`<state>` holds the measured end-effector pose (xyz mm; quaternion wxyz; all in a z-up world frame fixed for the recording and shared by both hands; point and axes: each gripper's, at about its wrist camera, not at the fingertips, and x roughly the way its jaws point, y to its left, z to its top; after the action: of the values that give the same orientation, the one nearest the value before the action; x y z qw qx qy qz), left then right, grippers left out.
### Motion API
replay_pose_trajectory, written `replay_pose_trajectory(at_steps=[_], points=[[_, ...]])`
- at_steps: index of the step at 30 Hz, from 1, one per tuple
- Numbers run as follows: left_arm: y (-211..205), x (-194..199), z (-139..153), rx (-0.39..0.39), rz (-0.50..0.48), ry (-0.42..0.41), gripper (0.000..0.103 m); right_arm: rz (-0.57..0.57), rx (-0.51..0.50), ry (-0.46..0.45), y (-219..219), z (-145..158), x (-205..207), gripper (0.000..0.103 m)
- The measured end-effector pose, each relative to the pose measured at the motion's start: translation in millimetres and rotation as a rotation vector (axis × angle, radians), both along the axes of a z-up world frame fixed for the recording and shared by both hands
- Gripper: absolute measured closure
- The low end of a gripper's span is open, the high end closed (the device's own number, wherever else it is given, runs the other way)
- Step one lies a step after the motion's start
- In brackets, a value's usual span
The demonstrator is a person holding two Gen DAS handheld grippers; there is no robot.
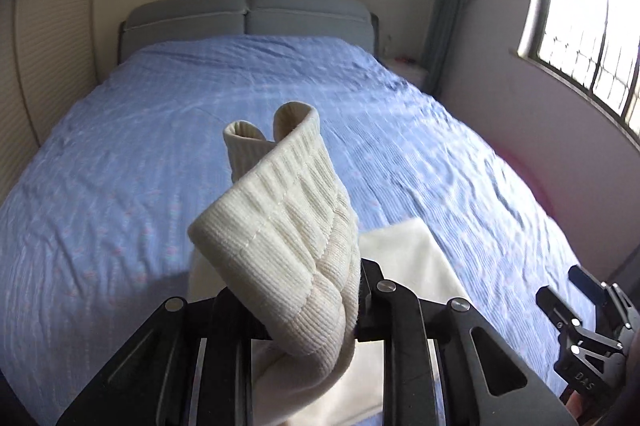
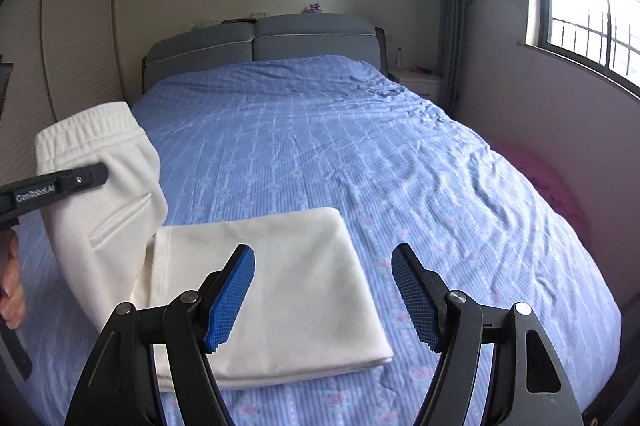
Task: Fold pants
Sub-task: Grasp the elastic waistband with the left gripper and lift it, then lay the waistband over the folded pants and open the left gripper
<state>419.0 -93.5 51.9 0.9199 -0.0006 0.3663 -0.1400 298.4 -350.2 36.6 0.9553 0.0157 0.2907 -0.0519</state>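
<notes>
1. Right gripper (image 2: pixel 323 296): fingers spread wide, holding nothing, above the folded legs.
2. Left gripper (image 1: pixel 294 310): closed on the waistband (image 1: pixel 280 193), held lifted over the bed (image 2: pixel 320 129).
3. Pants (image 2: pixel 272 282): cream, legs folded flat on the near bed, waist end raised at left.
4. Risk: dragging the raised end could pull the flat fold askew or leave it misaligned.

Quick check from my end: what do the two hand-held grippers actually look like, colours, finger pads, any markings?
The right hand-held gripper has matte black angular linkage arms with round silver pivot bolts and blue cross-hatched fingers. The left hand-held gripper has the same black frame and silver bolts; its pads are hidden. White "GenRobot.AI" lettering runs along its finger in the right wrist view. No cables or sleeves show.
</notes>
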Motion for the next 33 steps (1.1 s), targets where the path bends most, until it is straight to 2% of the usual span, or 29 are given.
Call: replay_pose_trajectory(at_steps=[5,11,15,23,24,25,26,28,30,33], points=[[-76.1,10.6,-34.7,0.089,-0.054,0.074,0.08,-0.086,0.007,-0.011,-41.7,-10.2,-10.5,0.032],[-139.1,10.4,-78.6,0.194,-0.093,0.154,0.08,-0.143,0.106,-0.01,-87.9,-22.3,-14.2,0.032],[-166.0,9.4,-96.9,0.267,-0.097,0.145,0.08,-0.168,0.135,-0.014,-103.8,-27.7,-14.4,0.032],[-198.5,-5.2,-122.9,0.353,-0.124,0.128,0.078,-0.217,0.11,0.011,-114.4,-38.0,-14.4,0.032],[-200.9,-5.4,-125.3,0.355,-0.131,0.133,0.072,-0.224,0.109,0.013,-116.4,-38.6,-14.4,0.032],[-202.6,-5.7,-126.6,0.333,-0.151,0.138,0.055,-0.235,0.103,0.016,-117.8,-39.1,-14.4,0.032],[-202.4,-6.8,-125.0,0.27,-0.188,0.146,0.048,-0.249,0.093,0.02,-119.0,-39.2,-14.7,0.032],[-205.6,-9.5,-122.7,0.205,-0.233,0.185,0.035,-0.269,0.078,0.025,-121.4,-39.8,-15.5,0.032],[-207.4,-20.1,-114.6,0.219,-0.236,0.146,0.028,-0.281,0.086,0.033,-125.0,-40.4,-16.4,0.032],[-197.3,-34.5,-97.0,0.224,-0.254,0.056,0.028,-0.287,0.111,0.029,-129.6,-38.8,-20.3,0.032]])
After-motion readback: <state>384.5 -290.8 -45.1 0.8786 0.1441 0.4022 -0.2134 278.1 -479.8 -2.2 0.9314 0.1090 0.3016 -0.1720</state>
